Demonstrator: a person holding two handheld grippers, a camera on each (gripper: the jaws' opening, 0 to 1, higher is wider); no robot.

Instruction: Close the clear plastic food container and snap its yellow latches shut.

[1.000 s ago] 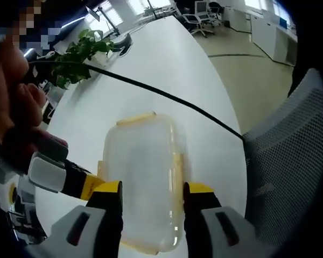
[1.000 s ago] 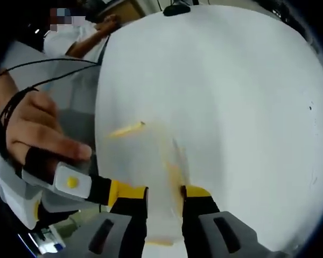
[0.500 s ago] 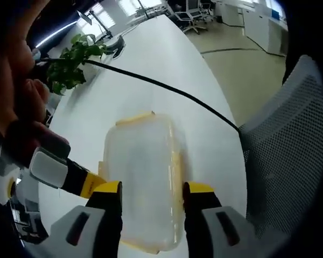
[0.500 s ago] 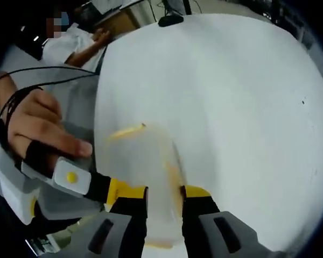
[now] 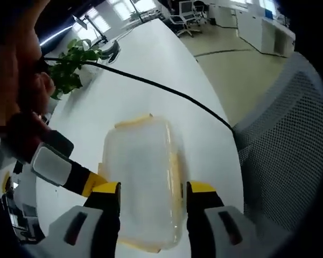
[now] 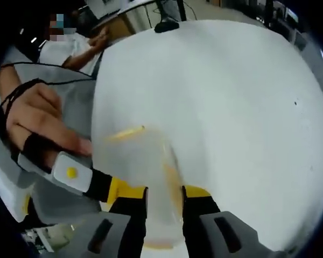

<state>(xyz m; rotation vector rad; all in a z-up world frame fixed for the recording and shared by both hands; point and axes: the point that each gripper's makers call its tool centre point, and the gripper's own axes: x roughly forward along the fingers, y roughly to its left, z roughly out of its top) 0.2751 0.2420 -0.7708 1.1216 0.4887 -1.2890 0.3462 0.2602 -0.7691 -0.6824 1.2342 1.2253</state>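
Left gripper (image 5: 152, 194): its two yellow-tipped jaws stand on either side of the clear plastic food container (image 5: 142, 180), closed against its long walls and holding it.
Right gripper (image 6: 164, 196): its jaws stand narrow around the container (image 6: 145, 185), one at each side, clamped on it; the same gripper enters the left gripper view from the left edge (image 5: 70, 177).
Container: lid down on the body, lying lengthwise away from the jaws; it appears lifted off the white table (image 5: 145, 70), though contact below is hidden.
Yellow latches: one (image 5: 133, 120) at the far end, lying along the lid's edge; another (image 5: 174, 177) along the right long side; in the right gripper view they show blurred, far end (image 6: 126, 131) and right side (image 6: 171, 180). Whether they are snapped I cannot tell.
Hand (image 6: 35, 121): grips the left gripper's body, seen at the left of the right gripper view.
Black cable (image 5: 167, 92): runs across the table beyond the container.
Green plant (image 5: 70, 64): stands on the table's far left.
Mesh chair (image 5: 280, 156): just beside the table's right edge.
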